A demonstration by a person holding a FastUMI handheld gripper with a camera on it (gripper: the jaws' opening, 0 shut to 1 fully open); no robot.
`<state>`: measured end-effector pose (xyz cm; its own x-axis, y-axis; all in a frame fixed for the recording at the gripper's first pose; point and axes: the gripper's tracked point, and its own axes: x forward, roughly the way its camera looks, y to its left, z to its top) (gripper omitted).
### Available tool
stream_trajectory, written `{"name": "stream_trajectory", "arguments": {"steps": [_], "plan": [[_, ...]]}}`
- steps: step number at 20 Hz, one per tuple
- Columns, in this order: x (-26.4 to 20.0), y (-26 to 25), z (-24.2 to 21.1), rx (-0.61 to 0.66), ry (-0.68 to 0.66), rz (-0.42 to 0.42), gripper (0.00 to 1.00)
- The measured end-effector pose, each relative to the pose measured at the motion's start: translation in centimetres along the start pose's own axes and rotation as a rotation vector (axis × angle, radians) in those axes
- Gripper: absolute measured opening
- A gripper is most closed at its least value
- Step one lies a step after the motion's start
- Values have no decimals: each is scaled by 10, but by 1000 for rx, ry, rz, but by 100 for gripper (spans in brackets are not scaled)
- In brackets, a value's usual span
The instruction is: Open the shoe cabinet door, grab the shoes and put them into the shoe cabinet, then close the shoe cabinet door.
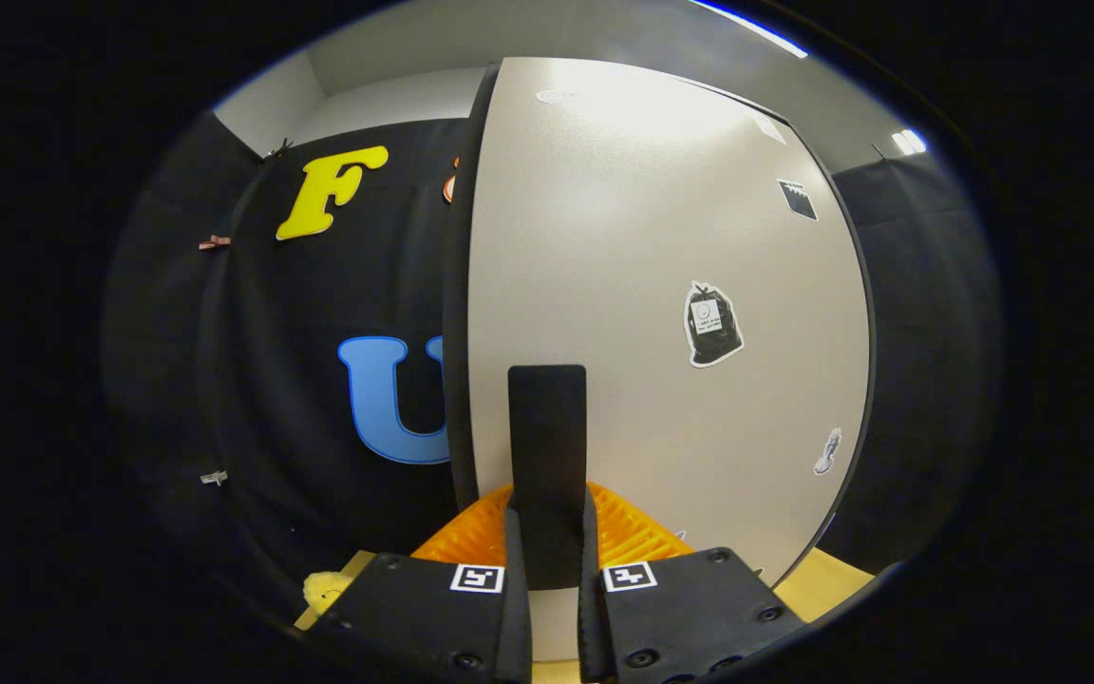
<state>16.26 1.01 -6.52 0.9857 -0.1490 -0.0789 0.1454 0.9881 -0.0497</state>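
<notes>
The shoe cabinet's pale door (661,285) stands close in front of me, with its dark left edge (457,332) showing. A black upright handle (547,427) sits low on the door. My gripper (547,518) is shut on this handle, one finger pressing on each side of its lower part. A pale yellow fluffy thing (323,589), perhaps a shoe, lies on the wooden surface low to the left of the fingers. It is mostly hidden. I cannot tell whether the door is ajar.
Several small stickers (712,326) dot the door. The booth's black cloth wall (253,380) hangs behind, to the left of the cabinet. A light wooden surface (832,579) shows below the door on the right.
</notes>
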Motion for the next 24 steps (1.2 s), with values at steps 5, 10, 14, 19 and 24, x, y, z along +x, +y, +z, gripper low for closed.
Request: {"name": "stream_trajectory", "arguments": {"steps": [5, 10, 14, 19, 24], "plan": [[-30, -6, 2, -6, 12, 50, 23], [-74, -25, 11, 10, 23, 105, 23], [-103, -46, 14, 27, 37, 174, 23], [-139, -79, 17, 31, 34, 261, 22], [-162, -109, 20, 22, 44, 305, 22]]}}
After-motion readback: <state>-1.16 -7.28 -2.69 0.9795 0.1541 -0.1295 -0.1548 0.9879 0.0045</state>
